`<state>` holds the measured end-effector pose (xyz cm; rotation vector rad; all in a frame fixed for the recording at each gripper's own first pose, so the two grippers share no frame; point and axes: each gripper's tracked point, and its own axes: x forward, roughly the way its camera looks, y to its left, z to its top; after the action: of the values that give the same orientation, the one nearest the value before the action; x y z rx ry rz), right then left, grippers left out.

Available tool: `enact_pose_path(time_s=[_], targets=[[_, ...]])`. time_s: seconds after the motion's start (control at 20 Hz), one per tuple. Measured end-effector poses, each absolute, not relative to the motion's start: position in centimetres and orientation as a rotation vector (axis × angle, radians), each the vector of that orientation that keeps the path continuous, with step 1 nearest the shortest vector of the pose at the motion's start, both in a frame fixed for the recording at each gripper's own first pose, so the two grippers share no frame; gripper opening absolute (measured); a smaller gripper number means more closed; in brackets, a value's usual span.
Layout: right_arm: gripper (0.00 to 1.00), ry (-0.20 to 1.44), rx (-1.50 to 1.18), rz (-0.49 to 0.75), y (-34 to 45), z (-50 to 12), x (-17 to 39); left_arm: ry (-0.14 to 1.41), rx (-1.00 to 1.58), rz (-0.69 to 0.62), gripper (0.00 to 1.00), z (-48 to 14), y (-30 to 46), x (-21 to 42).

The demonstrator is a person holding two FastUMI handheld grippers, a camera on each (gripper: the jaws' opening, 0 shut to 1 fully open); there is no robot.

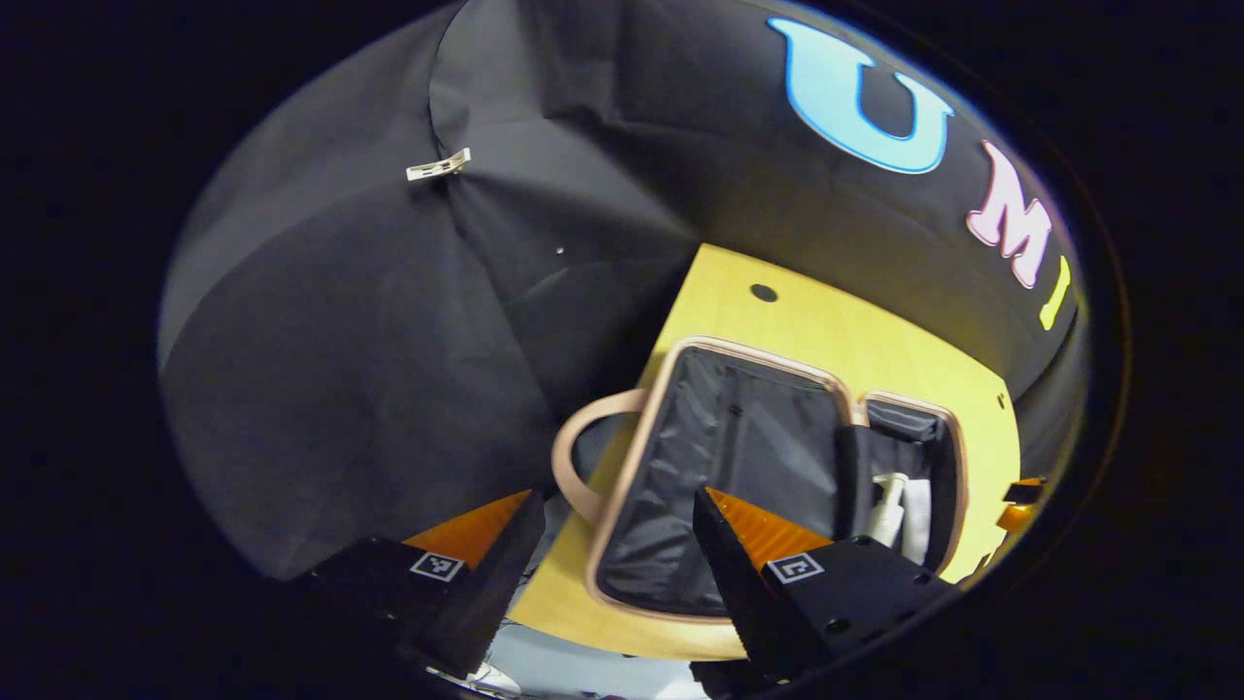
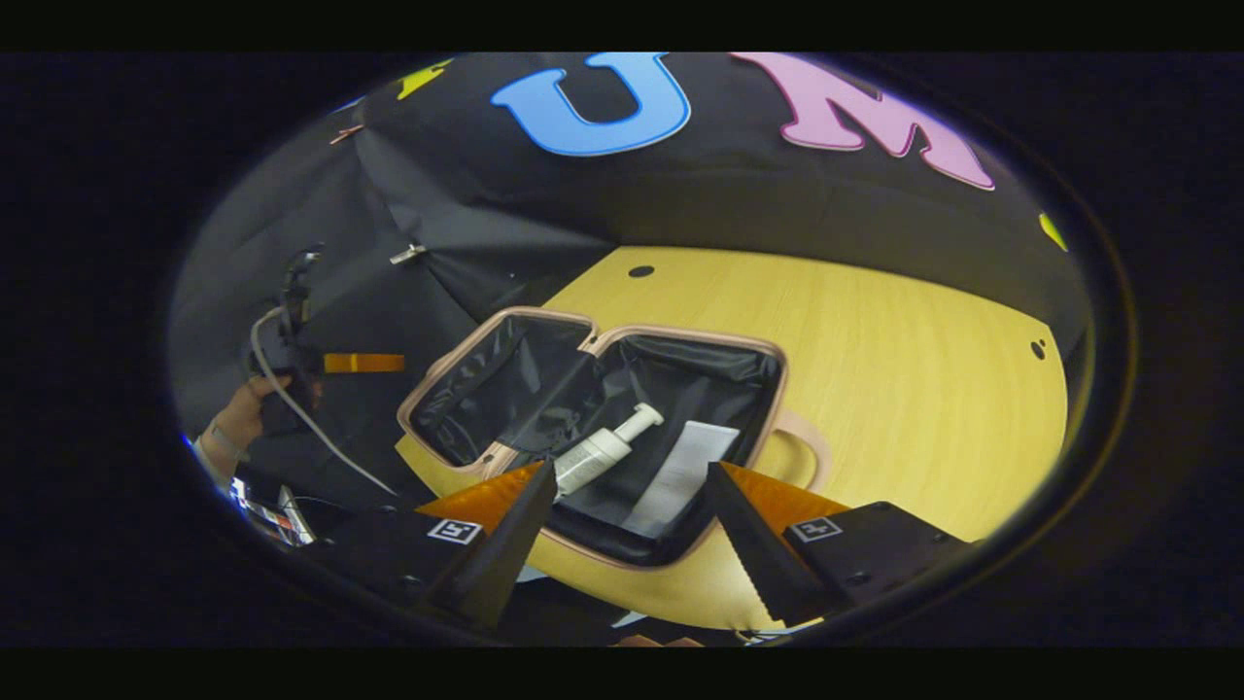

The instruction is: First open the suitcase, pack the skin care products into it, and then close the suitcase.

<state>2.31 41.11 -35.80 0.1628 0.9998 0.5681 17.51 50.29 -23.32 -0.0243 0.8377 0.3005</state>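
Both grippers idle, nothing held. Right gripper (image 2: pixel 632 530): fingers apart, hovering above the near rim of the suitcase (image 2: pixel 593 326). Left gripper (image 1: pixel 612 544): fingers apart too, near the front edge of the table (image 1: pixel 777 321), over the near end of the empty half.

Suitcase lies fully open and flat on the table. In the right gripper view the pump bottle (image 2: pixel 603 452) and a flat white pack (image 2: pixel 680 476) both lie in the half just past the right gripper's fingertips; the other half is bare lining. The pink handle (image 2: pixel 807 447) sticks out on that packed half's far side. The left gripper view shows a loop handle (image 1: pixel 578 457) at the near corner of the empty half, just beyond its left finger.

Judgement: packing looks done, closing is next. To do it well: catch the rim of the empty half with the left gripper, swing it over the hinge, steady the packed half with the right so the case doesn't slide. Check the pump head sits below the rim first, or the lid will jam.

Farther off, a hand (image 2: pixel 238 418) holds the other gripper against the wall.
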Motion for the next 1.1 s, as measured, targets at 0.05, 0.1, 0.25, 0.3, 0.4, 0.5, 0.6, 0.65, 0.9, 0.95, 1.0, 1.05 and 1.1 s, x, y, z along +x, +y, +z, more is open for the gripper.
enact_pose_path(time_s=[0.05, 0.1, 0.25, 0.3, 0.4, 0.5, 0.6, 0.65, 0.9, 0.95, 1.0, 1.05, 1.1], targets=[[0.98, 0.986, 0.135, 0.543, 39.8, -35.5, 2.5, 0.845, -0.033, 0.319, 0.97, -23.8, 51.2, 18.4], [0.98, 0.957, 0.12, 0.528, 39.1, -35.0, 3.1, 0.86, -0.05, 0.325, 0.97, -24.4, 51.9, 19.3], [0.98, 0.949, 0.162, 0.521, 39.0, -33.9, 2.9, 0.919, -0.07, 0.322, 0.97, -26.8, 53.8, 21.6], [0.98, 0.959, 0.175, 0.525, 38.9, -33.8, 2.5, 0.935, -0.058, 0.323, 0.97, -27.5, 54.4, 22.2], [0.98, 0.971, 0.168, 0.515, 38.3, -34.0, 2.3, 0.954, -0.042, 0.343, 0.97, -28.5, 55.8, 23.2], [0.98, 0.971, 0.14, 0.498, 37.4, -34.4, 2.5, 0.996, -0.062, 0.343, 0.97, -28.6, 56.1, 23.6], [0.98, 0.978, 0.129, 0.486, 37.1, -34.6, 2.4, 1.04, -0.047, 0.373, 0.97, -30.1, 57.3, 23.6], [0.98, 0.986, 0.13, 0.485, 37.2, -34.7, 2.3, 1.062, -0.044, 0.406, 0.97, -30.9, 58.1, 23.5], [0.98, 0.993, 0.142, 0.485, 37.6, -34.6, 2.3, 1.18, -0.134, 0.423, 0.6, -34.5, 57.6, 22.9], [0.98, 0.998, 0.147, 0.477, 37.3, -34.5, 2.3, 1.201, -0.081, 0.431, 0.39, -35.0, 57.3, 23.0], [0.98, 0.994, 0.158, 0.474, 37.4, -34.3, 2.3, 1.198, -0.02, 0.431, 0.18, -34.8, 57.3, 23.6], [0.98, 0.989, 0.164, 0.472, 37.3, -34.1, 2.3, 1.181, 0.018, 0.427, 0.16, -34.0, 57.4, 23.8], [0.98, 0.991, 0.162, 0.472, 37.2, -34.2, 2.0, 1.16, 0.024, 0.425, 0.13, -33.2, 57.2, 24.1]])
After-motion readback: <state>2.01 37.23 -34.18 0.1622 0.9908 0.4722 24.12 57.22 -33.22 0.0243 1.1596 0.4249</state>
